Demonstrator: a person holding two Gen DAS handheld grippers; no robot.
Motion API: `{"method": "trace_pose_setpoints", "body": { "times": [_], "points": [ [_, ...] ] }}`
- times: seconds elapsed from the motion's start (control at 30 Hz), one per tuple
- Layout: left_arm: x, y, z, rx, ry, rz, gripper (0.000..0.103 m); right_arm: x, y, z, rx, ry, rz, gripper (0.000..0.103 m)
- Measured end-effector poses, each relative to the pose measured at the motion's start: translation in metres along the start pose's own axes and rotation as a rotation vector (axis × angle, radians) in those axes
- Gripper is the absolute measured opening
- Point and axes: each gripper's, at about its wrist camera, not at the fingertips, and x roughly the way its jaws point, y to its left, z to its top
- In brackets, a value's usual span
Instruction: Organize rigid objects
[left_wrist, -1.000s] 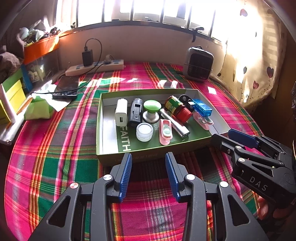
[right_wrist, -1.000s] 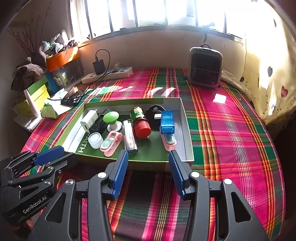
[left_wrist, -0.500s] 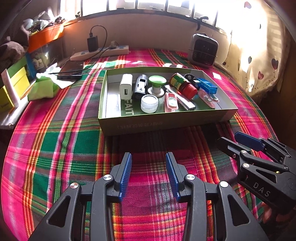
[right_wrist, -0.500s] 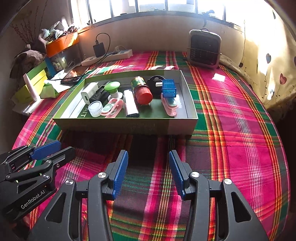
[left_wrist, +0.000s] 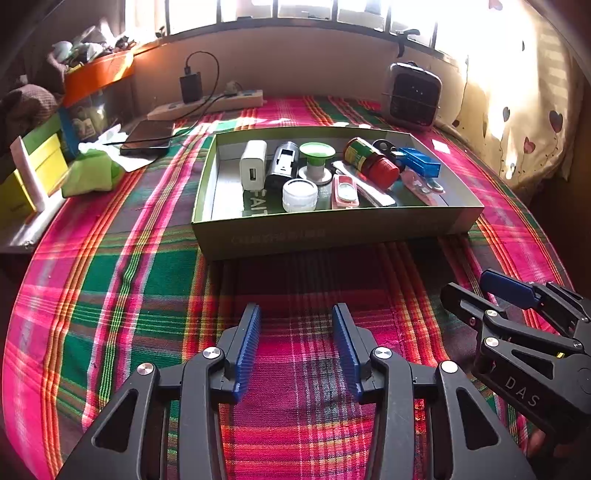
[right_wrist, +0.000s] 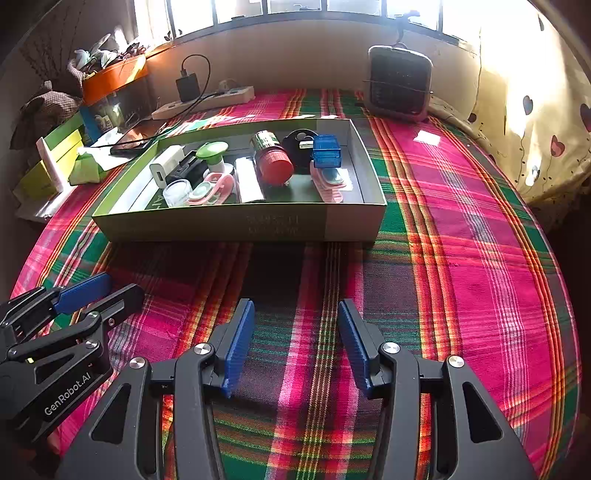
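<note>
Well ahead of both grippers' empty fingers (left_wrist: 251, 350) lies the box (left_wrist: 332, 229).

A lived-in home room, this: a plaid cloth (left_wrist: 122, 280) spreads across the frame, a heart-print curtain (left_wrist: 517, 122) glows upper right, a power strip (left_wrist: 210, 105) and charging phone (left_wrist: 147, 136) sit upper left, and a small heater (right_wrist: 399, 88) stands under the window (right_wrist: 295, 5).
</note>
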Motion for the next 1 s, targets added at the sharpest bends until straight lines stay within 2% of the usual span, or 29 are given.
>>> {"method": "trace_pose_setpoints", "body": {
  "times": [0.2,0.27,0.33,0.53,1.0],
  "points": [
    [0.0011,-0.0048,-0.0009,0.021,-0.004,0.019,0.044,0.0,0.0046,-0.0026,-0.032,-0.002,-0.034,0.053],
    [0.0013,-0.0058,-0.001,0.027,-0.004,0.022,0.046,0.0006,0.0021,-0.0025,-0.02,0.001,-0.041,0.059],
    [0.0015,-0.0061,-0.0009,0.029,-0.003,0.021,0.047,0.0009,0.0006,-0.002,-0.014,0.001,-0.039,0.061],
    [0.0027,-0.0074,-0.0006,0.037,0.0,0.009,0.052,0.0013,0.0011,-0.0023,-0.016,0.002,-0.038,0.063],
    [0.0029,-0.0085,-0.0006,0.039,0.0,0.011,0.053,0.0018,0.0018,-0.0025,-0.017,0.003,-0.038,0.065]
  ]
}}
